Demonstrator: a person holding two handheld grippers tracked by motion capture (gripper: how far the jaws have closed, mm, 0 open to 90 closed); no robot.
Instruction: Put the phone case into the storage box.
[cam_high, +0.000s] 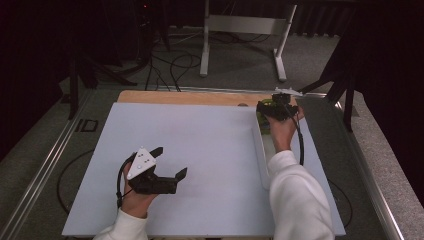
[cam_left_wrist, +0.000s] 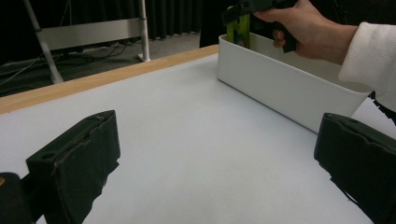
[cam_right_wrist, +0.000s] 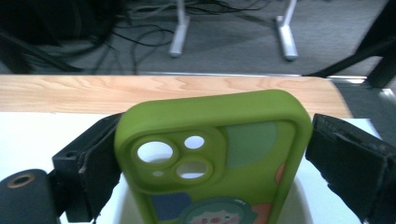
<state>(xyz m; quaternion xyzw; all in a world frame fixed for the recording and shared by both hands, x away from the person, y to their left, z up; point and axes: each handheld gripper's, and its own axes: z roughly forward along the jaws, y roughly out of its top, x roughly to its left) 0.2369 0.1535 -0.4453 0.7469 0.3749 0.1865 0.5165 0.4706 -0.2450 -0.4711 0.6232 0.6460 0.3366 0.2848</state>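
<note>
Green phone case sitting right between my right tool's jaws, over the white bin

My right tool (cam_right_wrist: 210, 154) is at the far end of the white bin (cam_left_wrist: 280, 88), jaws spread wide. The green phone case (cam_right_wrist: 219, 140) stands upright between them; the left pad sits right at its edge, with a small gap on the right. My left tool (cam_high: 167, 162) hovers over the table (cam_high: 210, 150) wide open and empty, well away from the case.
</note>
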